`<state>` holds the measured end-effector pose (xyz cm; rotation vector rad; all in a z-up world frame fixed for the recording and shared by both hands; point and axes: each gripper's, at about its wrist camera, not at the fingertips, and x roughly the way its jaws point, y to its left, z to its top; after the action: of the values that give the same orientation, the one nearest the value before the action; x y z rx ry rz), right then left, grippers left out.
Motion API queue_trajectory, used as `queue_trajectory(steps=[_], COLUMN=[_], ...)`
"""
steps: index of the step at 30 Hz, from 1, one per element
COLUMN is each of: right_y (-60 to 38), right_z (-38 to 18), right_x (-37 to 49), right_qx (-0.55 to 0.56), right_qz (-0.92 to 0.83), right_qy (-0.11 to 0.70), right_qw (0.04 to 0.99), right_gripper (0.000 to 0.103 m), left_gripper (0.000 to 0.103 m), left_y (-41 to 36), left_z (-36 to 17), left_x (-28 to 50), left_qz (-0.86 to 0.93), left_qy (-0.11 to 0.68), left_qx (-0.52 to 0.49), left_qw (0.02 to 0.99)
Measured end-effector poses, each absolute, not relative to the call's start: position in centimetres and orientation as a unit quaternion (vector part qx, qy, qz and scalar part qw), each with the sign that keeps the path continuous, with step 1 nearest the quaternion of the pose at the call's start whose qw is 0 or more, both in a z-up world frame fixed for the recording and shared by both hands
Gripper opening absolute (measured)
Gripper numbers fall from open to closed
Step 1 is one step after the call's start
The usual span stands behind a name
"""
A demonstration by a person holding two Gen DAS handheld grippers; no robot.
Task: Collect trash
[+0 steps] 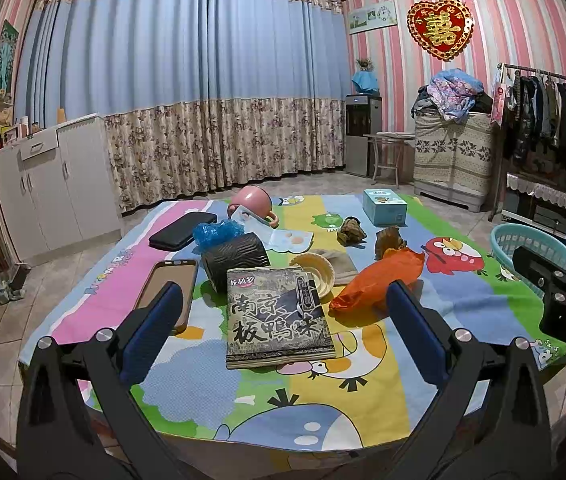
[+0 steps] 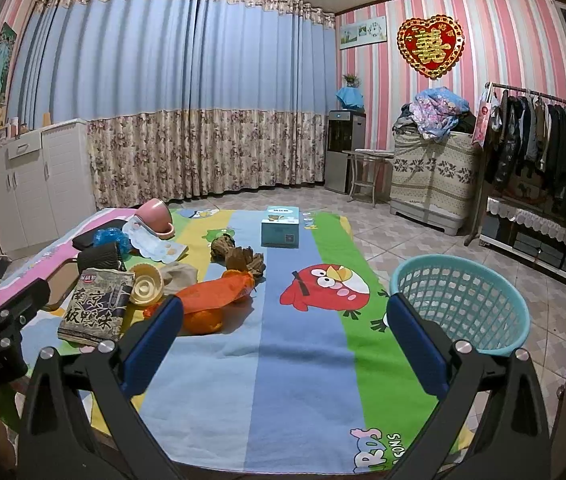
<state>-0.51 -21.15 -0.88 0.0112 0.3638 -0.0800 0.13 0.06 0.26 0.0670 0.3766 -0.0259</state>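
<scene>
A dark snack packet with Chinese writing lies on the cartoon tablecloth just beyond my open, empty left gripper. To its right lies an orange bag, and behind it a cream paper cup, brown crumpled wrappers and a blue crumpled bag. My right gripper is open and empty over the cloth, with the orange bag to its left and a teal basket on the floor to its right. The packet also shows in the right wrist view.
A phone, a black case, a dark roll, a pink pot and a tissue box also lie on the cloth. A clothes rack and cabinets stand by the walls.
</scene>
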Motion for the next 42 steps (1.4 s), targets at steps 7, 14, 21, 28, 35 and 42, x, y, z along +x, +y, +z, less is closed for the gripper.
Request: queue_trajectory(steps=[7,14,21,28,35,42], right_y=[-21.0,-20.9,-21.0,-21.0,-21.2,-21.2], right_z=[-1.0,-1.1,-0.8,-0.8,-0.7,-0.7], right_x=[-0.3,-0.5,-0.7,-0.7,-0.7,-0.7], right_qx=[0.004,0.004,0.004,0.004,0.003,0.004], right_qz=[-0.042,-0.042,-0.043,-0.042,-0.043,-0.042], right_qy=[0.181,0.177,0.175,0.175,0.176,0.175], right_qw=[0.983,0.983,0.984,0.984,0.983,0.984], right_gripper=[0.099,0.099,0.099,0.099,0.099,0.099], left_gripper=[0.098,0.098,0.098,0.098,0.098,0.098], left_y=[0.2,0.2,0.3,0.5,0.6,0.6], left_z=[0.4,0.4,0.7,0.8,0.4,0.1], left_x=[-0.2,-0.2,-0.5,-0.6,0.0,0.2], left_qz=[-0.013,-0.014,-0.013,-0.015,-0.016,-0.016], left_qy=[0.186,0.186,0.186,0.187,0.191,0.189], left_qx=[0.034,0.033,0.033,0.031,0.031,0.034], left_qw=[0.982,0.982,0.982,0.982,0.981,0.981])
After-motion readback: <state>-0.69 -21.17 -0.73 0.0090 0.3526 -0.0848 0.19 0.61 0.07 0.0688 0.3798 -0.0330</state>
